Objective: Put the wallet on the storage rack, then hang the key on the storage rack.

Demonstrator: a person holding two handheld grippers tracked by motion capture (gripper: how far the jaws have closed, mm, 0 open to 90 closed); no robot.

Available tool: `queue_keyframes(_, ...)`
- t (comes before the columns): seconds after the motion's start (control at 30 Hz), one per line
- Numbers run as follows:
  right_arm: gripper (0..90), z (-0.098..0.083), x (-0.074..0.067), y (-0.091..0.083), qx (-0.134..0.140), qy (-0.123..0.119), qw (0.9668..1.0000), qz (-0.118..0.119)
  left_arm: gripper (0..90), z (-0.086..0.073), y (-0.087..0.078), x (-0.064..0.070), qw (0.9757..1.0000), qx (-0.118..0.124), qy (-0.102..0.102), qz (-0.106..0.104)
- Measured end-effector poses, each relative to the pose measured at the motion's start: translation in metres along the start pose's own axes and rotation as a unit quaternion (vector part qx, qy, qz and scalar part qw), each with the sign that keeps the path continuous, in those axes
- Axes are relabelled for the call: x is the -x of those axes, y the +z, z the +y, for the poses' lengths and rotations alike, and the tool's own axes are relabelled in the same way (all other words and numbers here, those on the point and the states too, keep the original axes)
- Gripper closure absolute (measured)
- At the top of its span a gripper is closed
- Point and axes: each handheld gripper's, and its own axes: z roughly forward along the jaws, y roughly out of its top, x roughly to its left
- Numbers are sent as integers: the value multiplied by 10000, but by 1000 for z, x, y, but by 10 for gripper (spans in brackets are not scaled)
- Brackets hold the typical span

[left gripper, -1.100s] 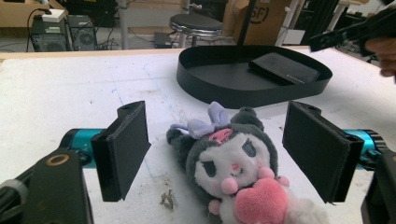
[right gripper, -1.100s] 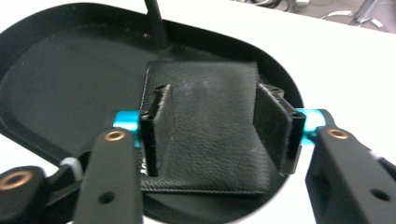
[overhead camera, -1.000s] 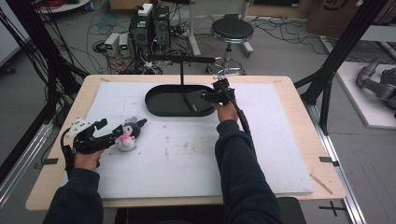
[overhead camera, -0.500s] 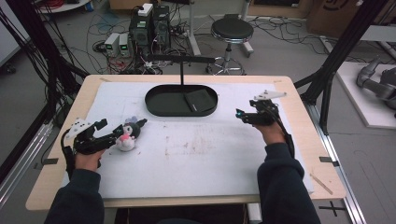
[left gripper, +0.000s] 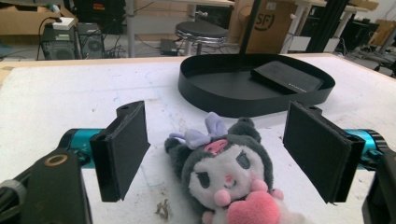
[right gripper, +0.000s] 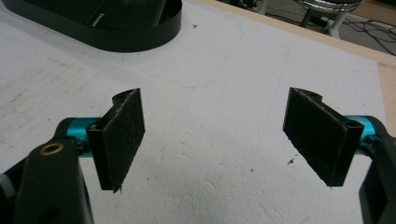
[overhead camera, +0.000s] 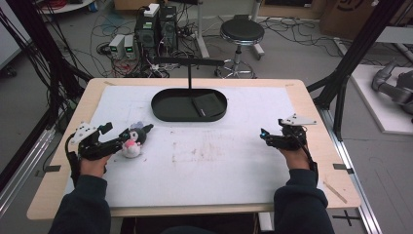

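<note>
The right gripper has been drawn back from the black tray to the table's right edge, where it is held with jaws wide apart and nothing between them. The plush toy is seen lying near the left edge, between the spread jaws of the left gripper, untouched by either. A flat black wallet is seen inside the tray, near the far edge.

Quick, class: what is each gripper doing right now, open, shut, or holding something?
Left gripper: open, jaws either side of the plush toy, not clamped.
Right gripper: open, holding nothing.
</note>
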Motion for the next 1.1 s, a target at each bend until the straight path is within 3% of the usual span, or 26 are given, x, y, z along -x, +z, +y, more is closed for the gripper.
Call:
queue_keyframes(0.43, 212, -3, -1, 2, -44, 29, 9999, -92, 220, 0, 2, 7, 9998, -64, -76, -169)
queue_keyframes(0.67, 212, -4, -4, 1, 40, 68, 10000, 21, 220, -2, 8, 17, 9992, -352, -57, -169)
queue_keyframes(0.9, 212, -7, -4, -2, 95, 212, 9996, 129, 215, -11, 24, 26, 9948, -1010, -49, -117)
queue_keyframes(0.97, 213, -7, -5, -1, 99, 193, 9996, 164, 175, -15, 30, 29, 9920, -1262, 74, -9)
queue_keyframes(1.03, 212, -7, -6, 0, 73, 182, 9996, 197, 170, -16, 32, 31, 9907, -1337, 200, 118)
queue_keyframes(1.1, 213, -7, -6, 1, 52, 190, 9996, 198, 170, -17, 32, 28, 9890, -1436, 195, 309)
